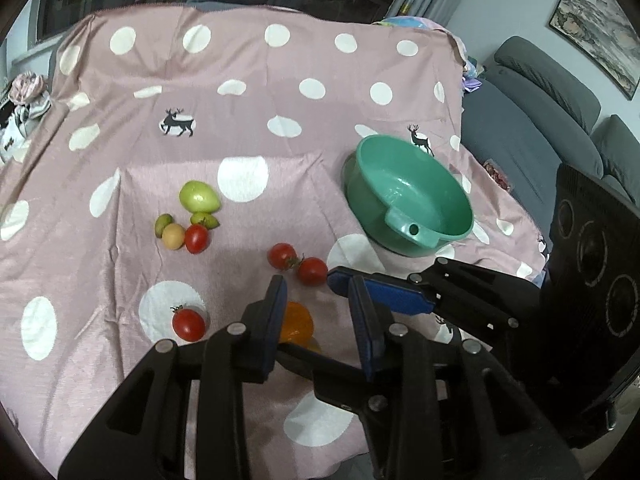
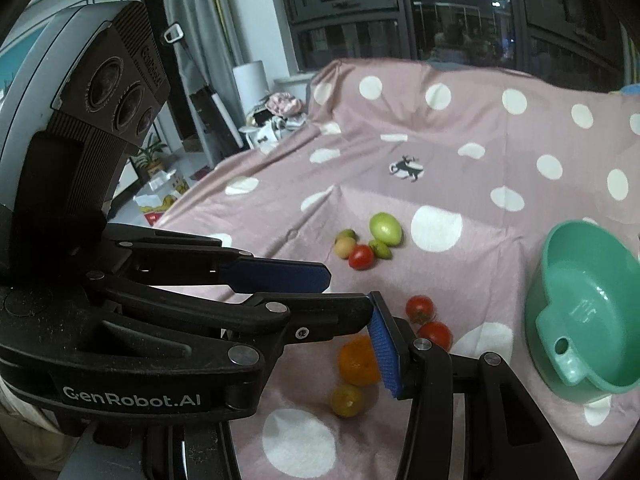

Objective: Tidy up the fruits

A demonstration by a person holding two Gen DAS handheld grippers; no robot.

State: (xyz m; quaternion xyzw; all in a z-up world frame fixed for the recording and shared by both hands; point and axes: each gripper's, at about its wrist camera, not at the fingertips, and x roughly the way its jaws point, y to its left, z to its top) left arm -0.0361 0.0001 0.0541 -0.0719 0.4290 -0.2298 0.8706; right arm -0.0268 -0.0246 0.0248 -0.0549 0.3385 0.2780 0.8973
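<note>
Fruits lie on a pink polka-dot cloth [image 1: 280,208]. A far group holds a big green fruit [image 1: 199,196], small green ones, a tan one and a red tomato [image 1: 196,238]. Two red tomatoes [image 1: 298,264] lie mid-cloth, one more [image 1: 188,323] at the near left. An orange fruit [image 1: 295,322] lies just under my left gripper [image 1: 320,300], which is open and empty above it. A small yellow fruit [image 2: 347,400] lies beside the orange one [image 2: 356,364]. An empty green bowl [image 1: 408,196] stands at the right. My right gripper [image 1: 380,292] is open, hovering next to the left one.
The cloth drapes up over a raised back [image 1: 240,40]. A grey sofa [image 1: 540,120] is to the right. Clutter [image 1: 24,108] sits at the cloth's far left edge; floor items [image 2: 160,196] lie beyond it.
</note>
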